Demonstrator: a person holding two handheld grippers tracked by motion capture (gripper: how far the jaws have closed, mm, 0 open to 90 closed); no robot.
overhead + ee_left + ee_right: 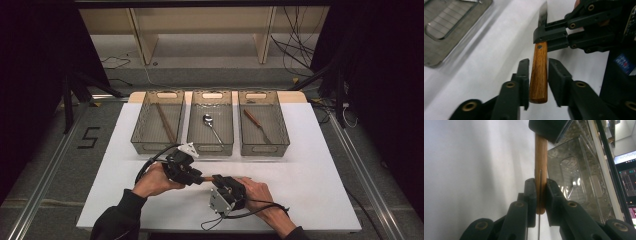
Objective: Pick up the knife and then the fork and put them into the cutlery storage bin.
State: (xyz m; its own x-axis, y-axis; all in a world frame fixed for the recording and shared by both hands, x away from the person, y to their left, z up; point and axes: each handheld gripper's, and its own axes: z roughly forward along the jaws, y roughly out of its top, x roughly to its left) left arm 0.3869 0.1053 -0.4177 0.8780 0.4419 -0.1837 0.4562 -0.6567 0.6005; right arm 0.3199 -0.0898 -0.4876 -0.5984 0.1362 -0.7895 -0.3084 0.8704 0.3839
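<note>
A knife with a wooden handle [207,178] hangs level above the white table top, between my two grippers. In the left gripper view its handle [539,72] lies between the jaws of my left gripper [538,62], with thin gaps beside it, so that gripper is open. My right gripper [549,37] clamps the knife where handle meets blade. In the right gripper view the handle [541,157] is pinched by my right gripper [540,187], and the left gripper [549,127] shows at the top. From above, the left gripper [196,177] and right gripper [220,181] face each other.
Three mesh trays stand in a row at the back of the white board [310,190]. The left tray [137,135] holds chopsticks [165,122], the middle tray [192,135] a spoon [212,125], and the right tray [285,135] another knife [257,125]. Cables trail from both grippers.
</note>
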